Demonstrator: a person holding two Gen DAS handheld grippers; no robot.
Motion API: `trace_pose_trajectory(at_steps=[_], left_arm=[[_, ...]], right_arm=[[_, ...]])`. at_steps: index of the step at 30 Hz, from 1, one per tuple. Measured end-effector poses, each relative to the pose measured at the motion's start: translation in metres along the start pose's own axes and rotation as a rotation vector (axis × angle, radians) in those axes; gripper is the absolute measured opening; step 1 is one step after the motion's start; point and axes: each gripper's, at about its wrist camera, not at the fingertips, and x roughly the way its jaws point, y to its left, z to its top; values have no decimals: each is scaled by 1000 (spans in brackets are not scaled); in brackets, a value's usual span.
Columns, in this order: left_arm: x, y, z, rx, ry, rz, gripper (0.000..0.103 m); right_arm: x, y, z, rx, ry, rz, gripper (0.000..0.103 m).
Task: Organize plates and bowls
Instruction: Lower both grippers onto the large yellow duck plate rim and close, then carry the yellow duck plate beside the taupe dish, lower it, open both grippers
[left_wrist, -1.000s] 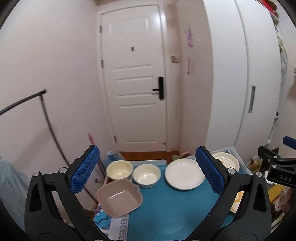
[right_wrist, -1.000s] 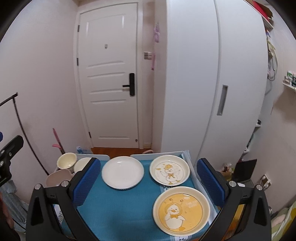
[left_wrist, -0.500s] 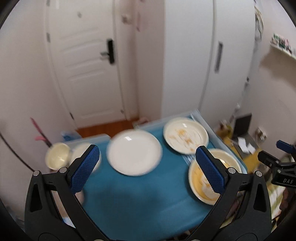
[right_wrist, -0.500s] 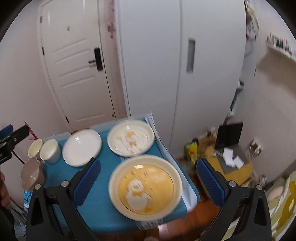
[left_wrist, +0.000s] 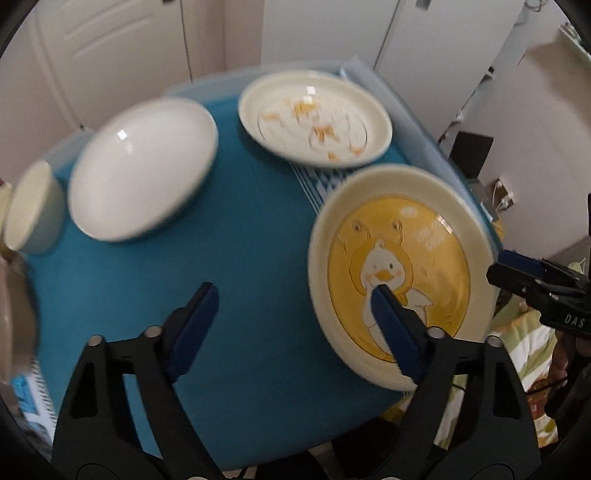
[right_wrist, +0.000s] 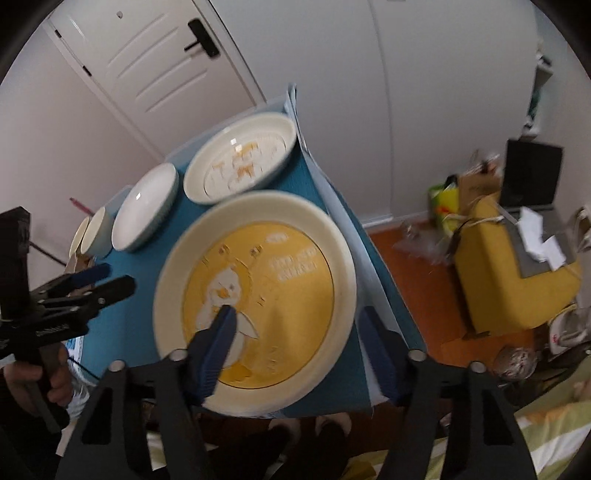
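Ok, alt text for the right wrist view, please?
The right gripper, its jaws closing, straddles the near rim of a yellow duck plate on a blue table. Behind sit a cream plate, white plate and bowl.

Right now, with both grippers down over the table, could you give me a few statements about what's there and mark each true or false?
1. The yellow duck plate sits at the near edge of the blue tablecloth. True.
2. The plain white plate is stacked on the yellow duck plate. False: it lies apart, farther back on the cloth.
3. The right gripper has one finger over the duck plate and one past its rim. True; its jaws are closing, not yet pressing the plate.
4. The left gripper is holding a bowl. False: nothing is between its fingers, though its jaws are closing.
5. The pale duck plate lies behind the yellow one. True.
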Motion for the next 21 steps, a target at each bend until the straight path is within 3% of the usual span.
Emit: trace_pose_trajectory(at_steps=[3,8,10,14,21], left_arm=[[20,-7,-4,-24,35,-10,68],[34,-12,-7,-32,60,-19,53],[37,-14,-7,-33,66,-24,47],[42,-17,-8,-40,84,-56,25],[44,-15,-7,-51,83,-55,24]], right_arm=[[15,-14,2,-16,29,18,57],[24,-25,8,-41,45,63,34],[27,-27,10,-53,45,77,31],[28,-26,14,-70,41,90,20],[31,-28,17,-84,45,70,14]])
